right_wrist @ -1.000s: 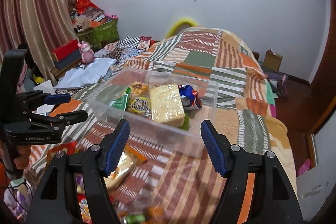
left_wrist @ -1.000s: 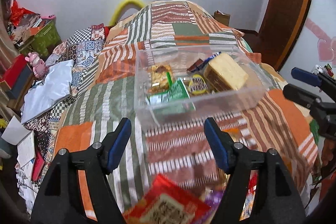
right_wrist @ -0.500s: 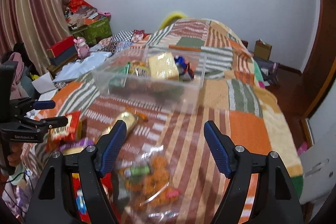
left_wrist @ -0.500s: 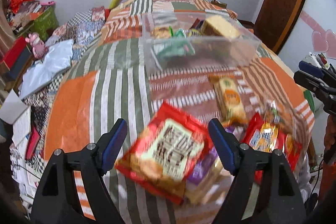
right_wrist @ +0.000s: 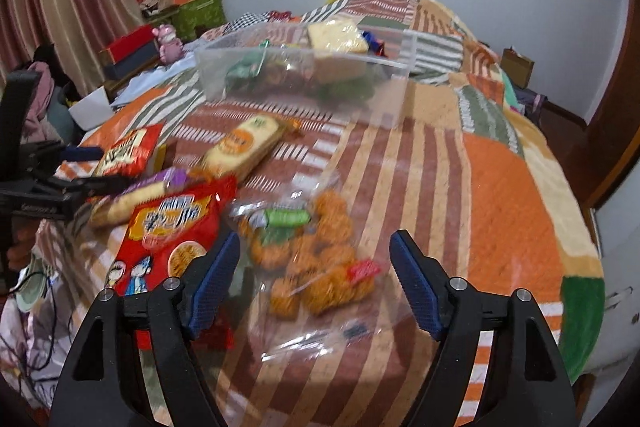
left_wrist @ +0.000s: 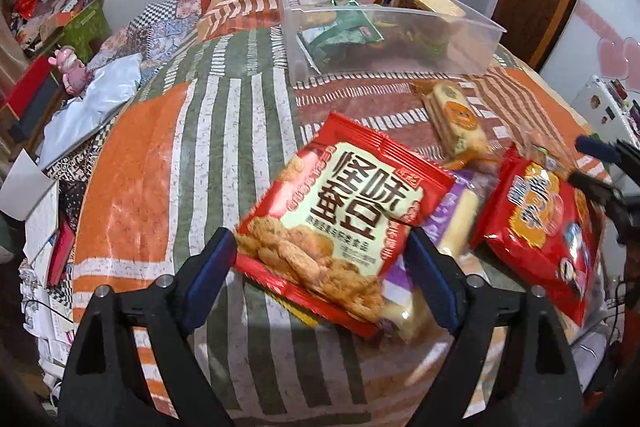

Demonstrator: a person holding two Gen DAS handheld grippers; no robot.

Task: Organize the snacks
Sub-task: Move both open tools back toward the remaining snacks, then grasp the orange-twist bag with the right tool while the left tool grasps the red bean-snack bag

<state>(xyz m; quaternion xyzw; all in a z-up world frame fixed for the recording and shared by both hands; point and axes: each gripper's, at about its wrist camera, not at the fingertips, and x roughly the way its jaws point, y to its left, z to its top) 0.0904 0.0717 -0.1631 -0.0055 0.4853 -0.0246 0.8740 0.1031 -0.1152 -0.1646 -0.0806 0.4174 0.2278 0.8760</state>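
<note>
The left gripper (left_wrist: 320,267), fingers spread and just widened, straddles the red bean-snack packet (left_wrist: 344,215) on the bed, untouched. The right gripper (right_wrist: 314,279), likewise parted and just widened, brackets the clear bag of orange snacks (right_wrist: 312,259). The clear bin (left_wrist: 392,39) lies beyond.

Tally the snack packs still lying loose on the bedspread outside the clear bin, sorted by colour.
Red packets: 2, one with a cream label and one with cartoon figures
Cream-and-orange biscuit pack: 1
Purple-ended wafer pack: 1
Clear bag of orange rings: 1
Total: 5
</note>
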